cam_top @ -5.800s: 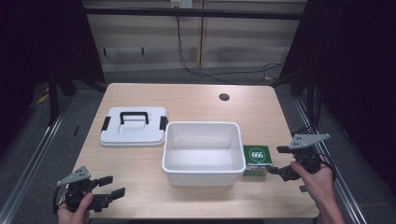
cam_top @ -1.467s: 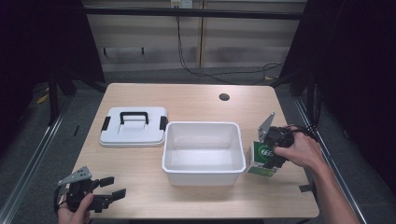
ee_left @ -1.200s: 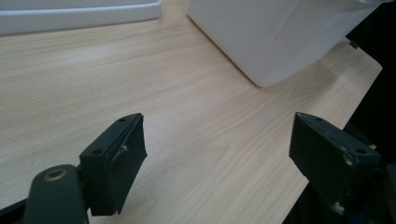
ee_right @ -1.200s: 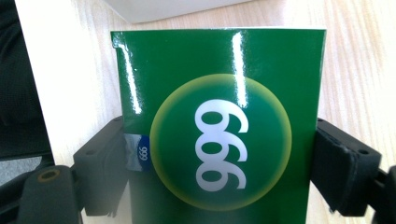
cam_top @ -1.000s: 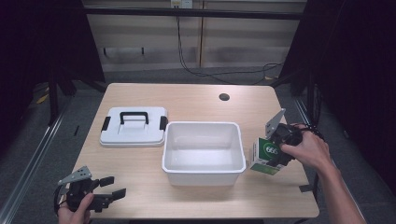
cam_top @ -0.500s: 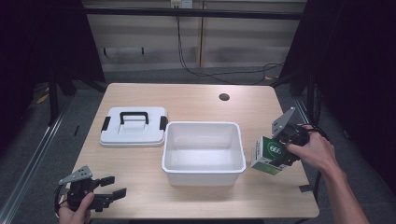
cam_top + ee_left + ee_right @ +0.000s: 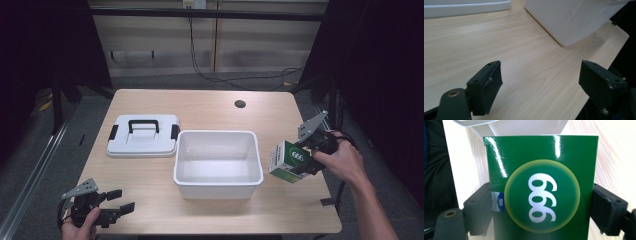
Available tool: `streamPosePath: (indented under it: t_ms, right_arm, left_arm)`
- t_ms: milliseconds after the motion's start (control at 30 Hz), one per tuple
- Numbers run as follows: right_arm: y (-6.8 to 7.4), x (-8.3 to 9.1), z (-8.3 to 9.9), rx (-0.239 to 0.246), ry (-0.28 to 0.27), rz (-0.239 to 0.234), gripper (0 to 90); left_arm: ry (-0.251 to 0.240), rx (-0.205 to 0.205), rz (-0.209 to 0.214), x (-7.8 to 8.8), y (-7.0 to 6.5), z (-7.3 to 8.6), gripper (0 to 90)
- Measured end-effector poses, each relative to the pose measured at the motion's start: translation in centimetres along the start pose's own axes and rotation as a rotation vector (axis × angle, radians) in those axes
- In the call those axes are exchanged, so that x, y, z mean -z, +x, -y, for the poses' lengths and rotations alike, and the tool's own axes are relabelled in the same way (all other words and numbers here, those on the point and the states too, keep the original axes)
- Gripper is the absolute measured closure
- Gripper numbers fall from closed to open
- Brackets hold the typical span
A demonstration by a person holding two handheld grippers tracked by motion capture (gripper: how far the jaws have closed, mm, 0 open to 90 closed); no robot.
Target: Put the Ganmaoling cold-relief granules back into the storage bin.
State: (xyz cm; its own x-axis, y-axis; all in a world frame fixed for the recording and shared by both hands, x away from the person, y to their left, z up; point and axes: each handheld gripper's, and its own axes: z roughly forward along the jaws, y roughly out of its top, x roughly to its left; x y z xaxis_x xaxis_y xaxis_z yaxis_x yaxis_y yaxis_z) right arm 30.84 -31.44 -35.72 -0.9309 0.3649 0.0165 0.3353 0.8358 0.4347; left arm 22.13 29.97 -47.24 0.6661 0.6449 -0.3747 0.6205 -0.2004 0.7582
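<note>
The right gripper point(image 7: 300, 162) pinches a green box point(image 7: 289, 161) marked 666 between its jaws, holding it tilted in the air just right of the white tub point(image 7: 218, 162), clear of the table point(image 7: 210, 105). A white lid point(image 7: 143, 135) with a black handle lies just left of the tub. The left gripper point(image 7: 120, 201), jaws spread, sits at the table's near edge, well left of the tub.

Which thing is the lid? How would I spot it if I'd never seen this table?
Find the big open white tub in the middle of the wooden table. Just left of it lies the lid, flat and white; it alone has a black handle on top.
</note>
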Motion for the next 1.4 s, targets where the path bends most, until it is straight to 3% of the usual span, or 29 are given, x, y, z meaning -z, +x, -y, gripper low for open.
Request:
streamPosePath:
  t_ms: [233,367,400,667,1233,1400]
  right_arm:
    - [0.1,0.9,0.6,-0.007,-0.065,0.004,16.2]
    - [0.3,1.6,1.2,-0.023,-0.124,0.007,16.2]
    - [0.3,2.1,1.5,-0.031,-0.16,0.01,16.2]
    - [0.4,3.2,1.6,-0.026,-0.23,0.019,16.2]
    - [1.0,5.4,-0.7,0.015,-0.312,0.062,16.1]
    - [0.9,5.5,-2.3,0.041,-0.324,0.051,16.2]
  left_arm:
    - [-0.003,0.001,0.003,0.1,0.0,0.0,18.6]
    - [-0.002,0.002,0.001,0.0,0.0,0.0,18.6]
    - [-0.001,0.003,0.002,0.0,-0.1,0.0,18.6]
    - [0.0,0.002,0.0,0.0,0.0,0.0,18.6]
    - [-0.003,0.007,0.0,0.0,0.0,0.0,18.6]
    - [-0.002,0.006,0.001,0.0,0.0,0.0,18.6]
